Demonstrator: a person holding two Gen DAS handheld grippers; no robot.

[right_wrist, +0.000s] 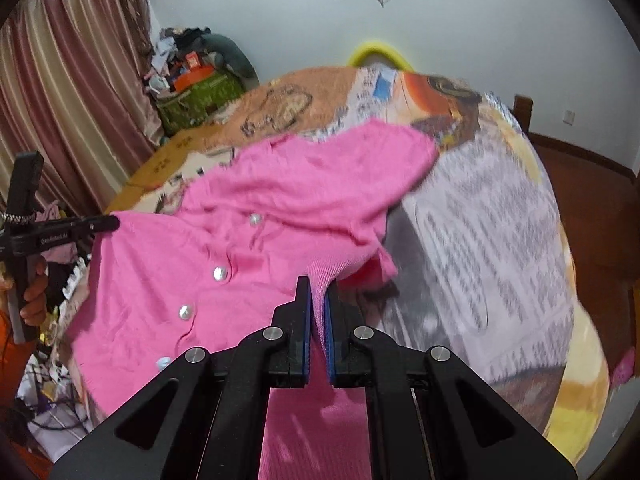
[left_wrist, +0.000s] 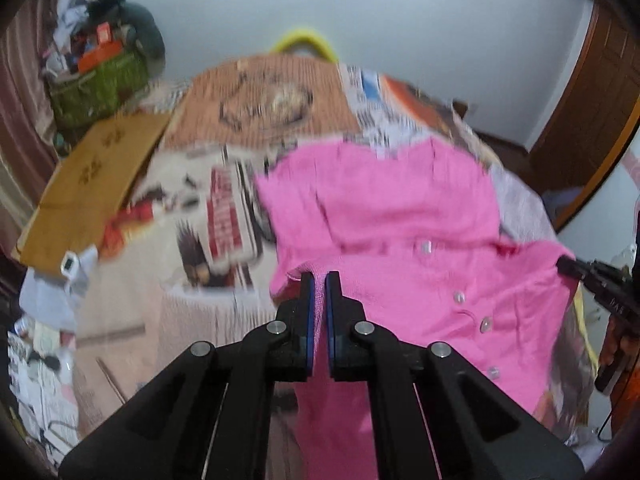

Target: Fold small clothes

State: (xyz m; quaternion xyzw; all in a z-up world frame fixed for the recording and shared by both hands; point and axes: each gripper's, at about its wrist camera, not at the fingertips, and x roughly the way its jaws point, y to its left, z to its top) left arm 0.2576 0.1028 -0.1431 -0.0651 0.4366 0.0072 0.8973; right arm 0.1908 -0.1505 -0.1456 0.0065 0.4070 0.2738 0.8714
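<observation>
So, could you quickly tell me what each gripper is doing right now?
Left gripper: closed, holding the pink cardigan by its hem.
Right gripper: closed, holding the same cardigan by its hem.

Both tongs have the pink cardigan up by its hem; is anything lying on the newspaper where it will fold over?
Nothing visible. The left tongs and right tongs pinch the pink cardigan; the newspaper beside it is bare.

Bed [right_wrist: 520,240] — newspapers [left_wrist: 232,208], pink cardigan [left_wrist: 400,208], cardboard [left_wrist: 92,184].
</observation>
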